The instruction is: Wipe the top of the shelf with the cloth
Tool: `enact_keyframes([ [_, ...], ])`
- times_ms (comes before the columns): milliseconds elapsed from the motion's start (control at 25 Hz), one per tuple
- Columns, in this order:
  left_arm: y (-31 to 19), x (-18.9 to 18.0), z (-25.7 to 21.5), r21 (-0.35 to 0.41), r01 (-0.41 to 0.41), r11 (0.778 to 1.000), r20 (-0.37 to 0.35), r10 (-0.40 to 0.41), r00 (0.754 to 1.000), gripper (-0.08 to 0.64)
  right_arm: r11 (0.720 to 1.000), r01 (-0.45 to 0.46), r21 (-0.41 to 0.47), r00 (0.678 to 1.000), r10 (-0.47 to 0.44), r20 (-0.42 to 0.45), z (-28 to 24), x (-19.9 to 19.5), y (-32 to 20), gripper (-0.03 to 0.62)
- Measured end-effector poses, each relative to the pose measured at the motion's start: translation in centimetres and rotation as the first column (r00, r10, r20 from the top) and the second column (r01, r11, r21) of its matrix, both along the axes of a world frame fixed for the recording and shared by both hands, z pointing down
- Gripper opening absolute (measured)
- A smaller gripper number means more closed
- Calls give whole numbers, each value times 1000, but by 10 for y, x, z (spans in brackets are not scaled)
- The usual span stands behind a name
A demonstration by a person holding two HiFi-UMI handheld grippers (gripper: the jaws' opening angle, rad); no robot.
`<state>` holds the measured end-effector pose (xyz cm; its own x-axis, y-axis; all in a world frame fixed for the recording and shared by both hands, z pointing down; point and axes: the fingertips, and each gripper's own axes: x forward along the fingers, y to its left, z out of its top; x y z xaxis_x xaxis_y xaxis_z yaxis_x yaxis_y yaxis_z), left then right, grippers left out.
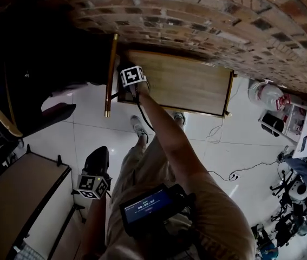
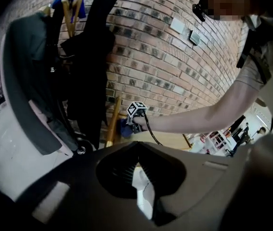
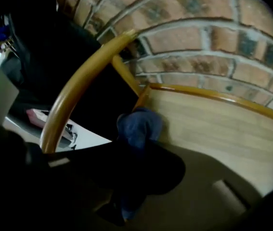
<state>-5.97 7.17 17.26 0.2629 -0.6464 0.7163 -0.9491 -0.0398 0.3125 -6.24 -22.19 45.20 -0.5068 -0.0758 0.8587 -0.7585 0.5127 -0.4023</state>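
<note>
shelf top [image 1: 185, 83]: pale wood, thin raised rim, long edge against the brick wall [image 1: 207, 20] | on top: blue cloth [image 3: 138, 126], bunched, at the left end in the corner by the curved rail [image 3: 78, 88] | floor [image 1: 234, 145]: white tiles, carries the shelf, a cable [image 1: 242, 171] lies on it

Brick wall [image 1: 207, 10] sweeping across the top of my view, with white floor tiles [image 1: 88, 123] spread below. Dark coats [image 2: 85, 57] hang against the bricks on my left. A brown table [image 1: 18, 199] sits low on the left, a cable [image 1: 233, 175] trails over the tiles, and clutter [image 1: 299, 123] crowds the right edge. There's a lit screen [image 1: 145, 206] at my chest.
</note>
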Motion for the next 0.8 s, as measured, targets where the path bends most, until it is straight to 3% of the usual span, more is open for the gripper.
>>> enact_keyframes([
  [200,21,-28,5,-26,54,998,7,-54,999,-23,1000,20,1,1000,-20,-7,11,-39,0,72],
  [360,15,-17,7,-24,27,999,-5,-27,1000,-23,989,-142,28,990,142,13,14,13,-26,72],
  [400,8,-13,5,-16,16,1000,-6,-16,1000,-23,981,-193,36,981,191,37,15,34,-36,72],
  [520,-12,-1,-1,9,-19,1000,-9,19,1000,-23,959,-279,52,960,280,-1,17,126,-50,71],
  [600,-23,8,-2,19,-47,999,-15,47,999,-23,943,-333,6,942,333,-29,15,192,-46,71],
  [720,-38,24,-2,23,-95,995,-18,96,995,-23,901,-433,23,878,427,-215,17,324,-38,71],
  [800,-47,36,0,25,-129,991,-21,129,991,-23,866,-498,45,825,490,-281,28,397,-35,71],
])
